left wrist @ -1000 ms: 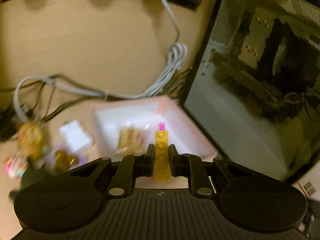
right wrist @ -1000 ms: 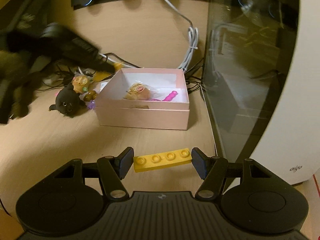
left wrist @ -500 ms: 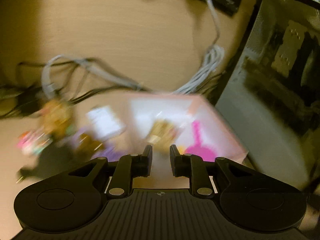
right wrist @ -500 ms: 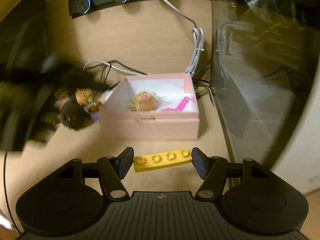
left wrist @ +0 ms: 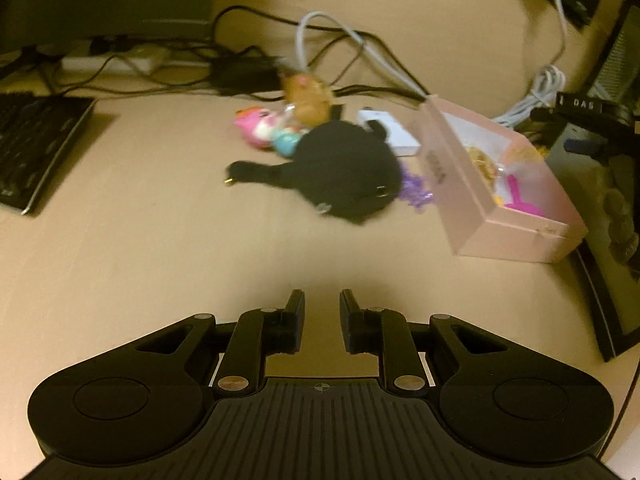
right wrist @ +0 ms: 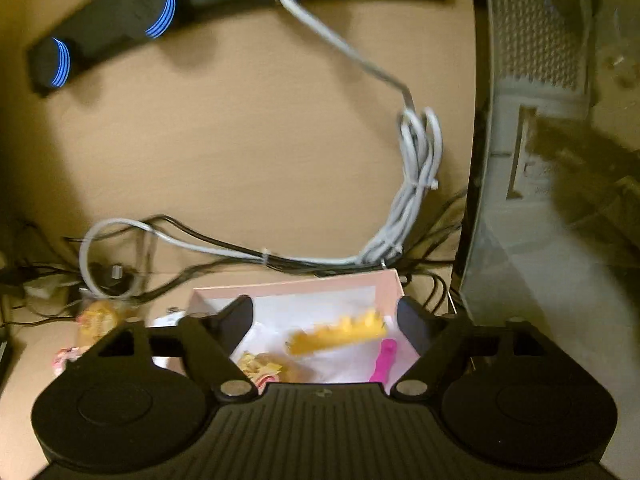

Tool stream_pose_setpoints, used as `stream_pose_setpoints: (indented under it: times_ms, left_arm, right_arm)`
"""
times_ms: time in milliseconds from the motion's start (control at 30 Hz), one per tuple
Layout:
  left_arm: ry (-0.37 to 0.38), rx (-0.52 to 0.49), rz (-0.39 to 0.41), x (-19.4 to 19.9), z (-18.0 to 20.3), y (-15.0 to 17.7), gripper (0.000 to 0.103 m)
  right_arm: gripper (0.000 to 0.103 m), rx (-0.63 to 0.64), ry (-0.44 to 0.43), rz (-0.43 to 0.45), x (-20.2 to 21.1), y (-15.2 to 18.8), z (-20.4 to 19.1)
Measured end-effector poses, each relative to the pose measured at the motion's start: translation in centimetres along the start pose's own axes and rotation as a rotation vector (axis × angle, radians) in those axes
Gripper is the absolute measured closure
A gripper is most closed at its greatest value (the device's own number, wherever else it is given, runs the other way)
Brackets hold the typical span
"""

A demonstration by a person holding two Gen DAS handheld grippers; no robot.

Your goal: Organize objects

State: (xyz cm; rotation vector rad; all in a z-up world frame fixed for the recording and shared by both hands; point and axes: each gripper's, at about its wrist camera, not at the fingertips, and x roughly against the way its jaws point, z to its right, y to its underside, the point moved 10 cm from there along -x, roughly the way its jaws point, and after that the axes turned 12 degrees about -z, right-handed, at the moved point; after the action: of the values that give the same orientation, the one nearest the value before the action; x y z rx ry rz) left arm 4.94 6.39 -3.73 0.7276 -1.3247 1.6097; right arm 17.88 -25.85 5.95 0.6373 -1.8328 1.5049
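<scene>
- The yellow brick (right wrist: 338, 334) lies blurred inside the pink box (right wrist: 304, 285), between the wide-spread fingers of the right gripper (right wrist: 325, 318) and touching neither; whether it has landed on the white lining or is in mid-fall cannot be told.
- It is a long, flat yellow plate with a row of studs along one edge, tilted slightly, close to a pink stick-shaped toy (right wrist: 385, 360) and a wrapped orange-and-yellow snack (right wrist: 260, 366).
- The right gripper is spread open and holds nothing; it hangs directly over the box.
- To finish this step well, the right gripper should probably lift straight up, so that its fingers clear the box walls without nudging the box or dragging the brick out.
- The left gripper (left wrist: 322, 312) hovers above bare tabletop (left wrist: 140, 240), its fingers slightly parted and empty.
- Ahead of it lies the black plush toy (left wrist: 344, 174), just left of the pink box (left wrist: 520, 236); it looks soft and bulky, so a grasp on the body seems safer than on the thin limb.
- Behind the plush sit a pink-and-white toy (left wrist: 260, 128), a brown toy (left wrist: 308, 98) and a white block (left wrist: 390, 134), with a purple trinket (left wrist: 416, 188) against the box wall.
- Cables (left wrist: 280, 36) and a keyboard (left wrist: 32, 148) lie further out.
</scene>
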Motion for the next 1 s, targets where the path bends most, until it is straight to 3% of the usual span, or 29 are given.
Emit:
stream_pose_setpoints:
  times_ms: [133,400,600,700,733,767,1000]
  left_arm:
    - [-0.001,0.053,-0.001,-0.2,-1.7,0.2,0.082]
    - [0.017,0.071,0.04,0.9,-3.0,-0.5,0.082]
    - [0.011,0.113,0.062,2.2,-5.3,0.0,0.082]
    - [0.001,0.128,0.069,2.9,-6.4,0.4,0.082]
    - [-0.003,0.131,0.071,3.2,-6.8,0.6,0.082]
    - [-0.006,0.134,0.073,3.3,-7.1,0.7,0.082]
    - [-0.01,0.152,0.081,3.7,-8.2,0.6,0.082]
  right_arm:
    - [0.019,0.064,-0.064,-0.034,-0.1,2.5,-3.1]
    - [0.005,0.429,-0.236,-0.034,0.7,7.8,-15.8]
    - [0.005,0.565,-0.229,-0.128,-3.1,10.6,-21.5]
    - [0.013,0.568,-0.221,-0.16,-4.7,11.3,-22.4]
    - [0.027,0.568,-0.228,-0.172,-4.7,11.6,-22.9]
    - [0.035,0.572,-0.231,-0.184,-4.7,11.9,-23.3]
    - [0.042,0.576,-0.263,-0.203,-2.1,14.9,-23.9]
